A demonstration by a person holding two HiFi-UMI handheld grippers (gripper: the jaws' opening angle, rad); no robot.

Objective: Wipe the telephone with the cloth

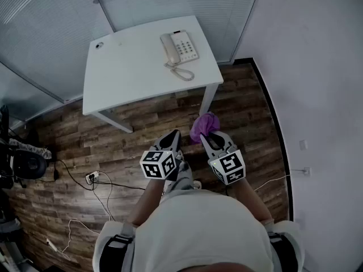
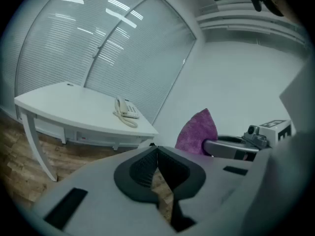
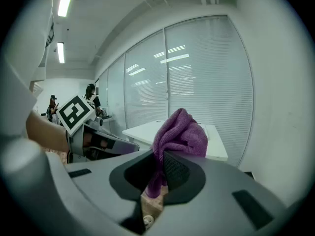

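Both right tool point(image 1: 207, 135), gripping the cloth point(image 1: 204, 123), and clenched left tool point(image 1: 175, 134) hover far from the telephone point(image 1: 180, 48).

No readable text anywhere (telephone point(image 1: 180, 48) keys too small).

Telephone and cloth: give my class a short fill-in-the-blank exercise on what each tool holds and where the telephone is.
1. The right tool is shut on a cloth coloured ____.
2. The left tool is shut and holds ____.
3. The telephone sits on the white ____, away from both tools.
Missing words: purple; nothing; table.
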